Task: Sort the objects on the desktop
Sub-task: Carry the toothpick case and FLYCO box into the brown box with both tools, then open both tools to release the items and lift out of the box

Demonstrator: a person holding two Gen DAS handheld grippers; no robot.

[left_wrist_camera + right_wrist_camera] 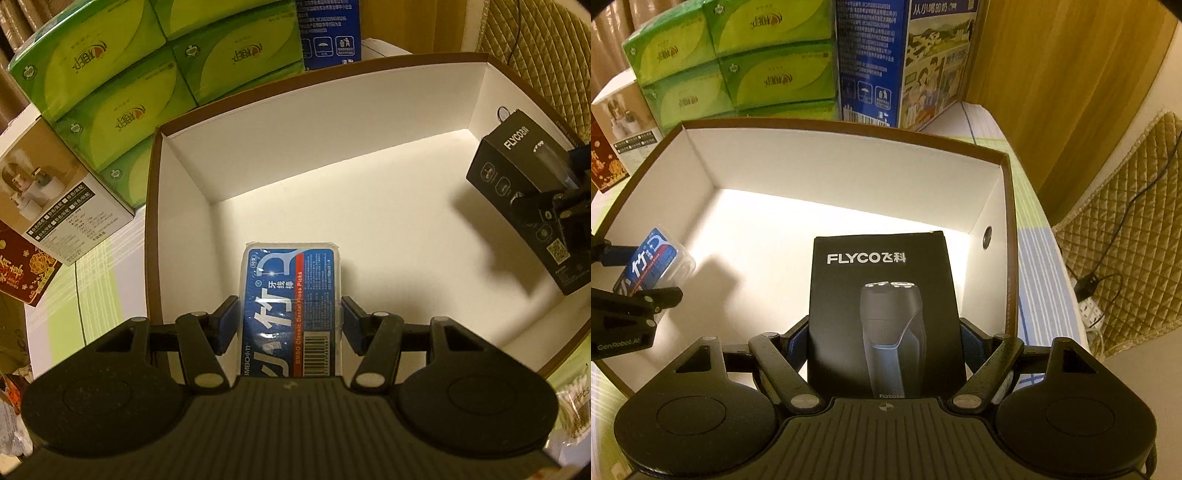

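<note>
Two grippers work over one open white-lined carton (325, 122). We grasp the dental floss pick box (291, 306) in the left gripper (290, 325), pads pressed on both its sides, above the carton floor. We grasp the black FLYCO shaver box (882, 306) in the right gripper (884, 343), likewise inside the carton. Green tissue packs (110, 74) stand stacked on the desk behind the carton.

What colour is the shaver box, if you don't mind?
Black with white lettering; the shaver box shows best in the right wrist view.
</note>
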